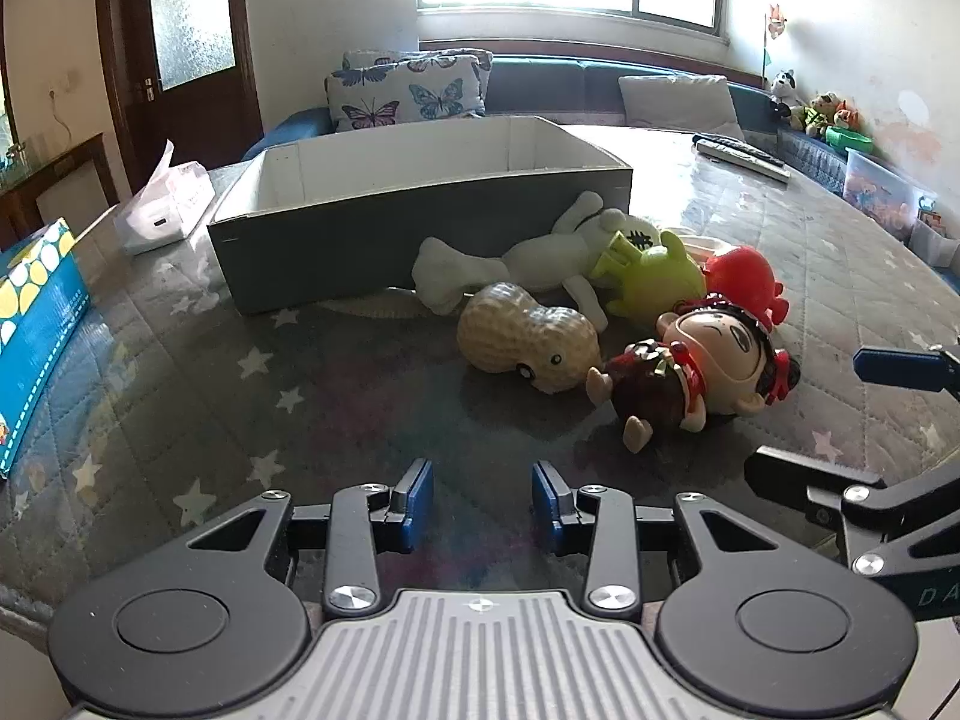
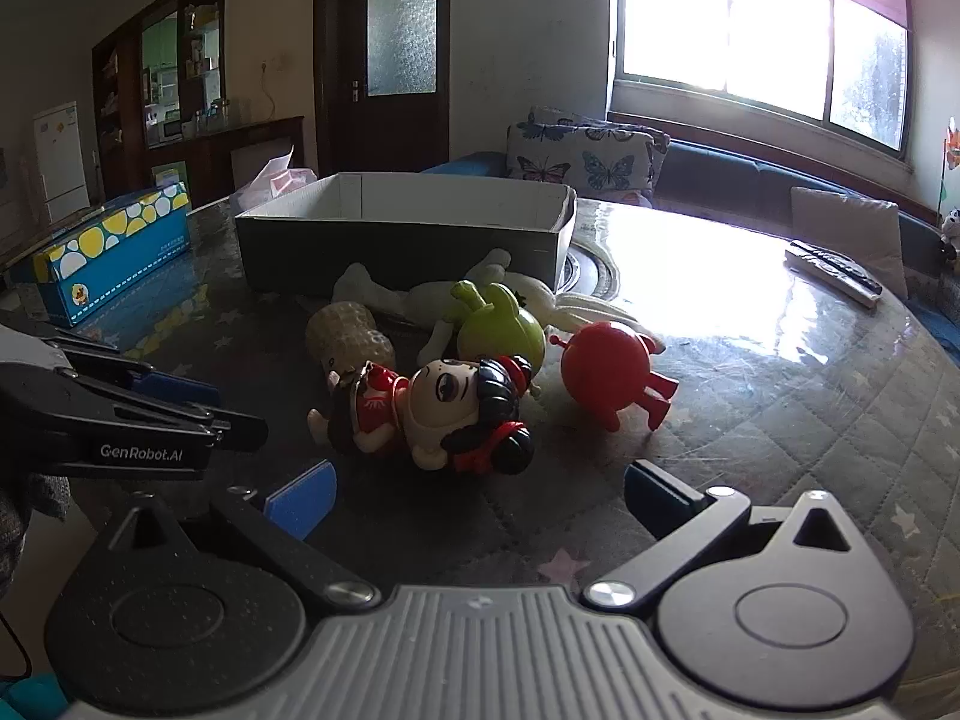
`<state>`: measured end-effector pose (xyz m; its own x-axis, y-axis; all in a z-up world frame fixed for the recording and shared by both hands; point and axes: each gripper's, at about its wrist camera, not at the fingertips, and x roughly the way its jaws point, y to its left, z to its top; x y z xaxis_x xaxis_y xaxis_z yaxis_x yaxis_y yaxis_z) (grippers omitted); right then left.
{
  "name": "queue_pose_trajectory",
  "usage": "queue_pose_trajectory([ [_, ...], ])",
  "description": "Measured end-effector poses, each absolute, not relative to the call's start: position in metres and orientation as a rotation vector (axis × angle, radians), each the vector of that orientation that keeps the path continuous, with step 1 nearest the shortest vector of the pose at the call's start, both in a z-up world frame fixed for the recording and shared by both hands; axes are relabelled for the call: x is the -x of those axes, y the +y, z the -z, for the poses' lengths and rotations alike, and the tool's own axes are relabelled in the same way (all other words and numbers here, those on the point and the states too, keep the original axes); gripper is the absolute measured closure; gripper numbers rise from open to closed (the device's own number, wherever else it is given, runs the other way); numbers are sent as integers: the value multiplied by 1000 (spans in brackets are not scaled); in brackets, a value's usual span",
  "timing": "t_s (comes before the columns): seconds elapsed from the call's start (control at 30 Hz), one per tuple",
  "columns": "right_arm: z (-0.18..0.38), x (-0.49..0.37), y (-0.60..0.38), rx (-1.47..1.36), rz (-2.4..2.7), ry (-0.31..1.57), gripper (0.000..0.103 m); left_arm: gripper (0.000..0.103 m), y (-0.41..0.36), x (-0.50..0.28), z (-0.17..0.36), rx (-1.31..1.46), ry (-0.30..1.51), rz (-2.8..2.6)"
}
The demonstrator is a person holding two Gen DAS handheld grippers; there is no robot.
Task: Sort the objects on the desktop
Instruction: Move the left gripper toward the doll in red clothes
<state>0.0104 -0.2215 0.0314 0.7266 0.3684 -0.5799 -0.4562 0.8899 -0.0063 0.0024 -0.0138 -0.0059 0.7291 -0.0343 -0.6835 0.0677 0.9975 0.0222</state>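
Observation:
A pile of toys lies on the table in front of an open dark box point(image 1: 336, 258) point(image 2: 384, 252) with a white inside: a peanut toy point(image 1: 528, 345) point(image 2: 348, 333), a white plush point(image 1: 540, 258) point(image 2: 372, 291), a green toy point(image 1: 654, 276) point(image 2: 501, 327), a red toy point(image 1: 747, 279) point(image 2: 606, 369) and a doll in red point(image 1: 702, 375) point(image 2: 438, 414). My left gripper point(image 1: 482, 501) is open and empty, short of the peanut. My right gripper point(image 2: 477, 498) is open wide and empty, just short of the doll.
A blue spotted tissue box point(image 1: 36, 324) point(image 2: 114, 252) lies at the left. A white tissue pack point(image 1: 162, 204) sits beside the dark box. Remote controls point(image 1: 741, 156) point(image 2: 834, 273) lie far right. A sofa with cushions runs behind the table.

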Motion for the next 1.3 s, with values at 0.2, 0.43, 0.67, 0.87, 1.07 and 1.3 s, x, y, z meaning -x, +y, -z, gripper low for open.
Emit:
queue_pose_trajectory([
  [0.2, -30, -12, -221, 153, -464, 618, 0, 64, -15, -4, 4, -48, 749, 58],
  [0.43, -29, -14, -217, 161, -476, 625, 0, 64, -14, -8, 4, -47, 755, 62],
  [0.67, -26, -14, -214, 169, -487, 634, 0, 64, -15, -10, 3, -43, 760, 71],
  [0.87, -25, -15, -210, 179, -497, 638, 0, 64, -13, -13, 4, -37, 772, 78],
  [1.07, -25, -17, -207, 187, -504, 641, 0, 64, -11, -16, 3, -30, 772, 79],
  [1.3, -25, -18, -205, 196, -509, 641, 0, 64, -11, -17, 3, -28, 773, 88],
])
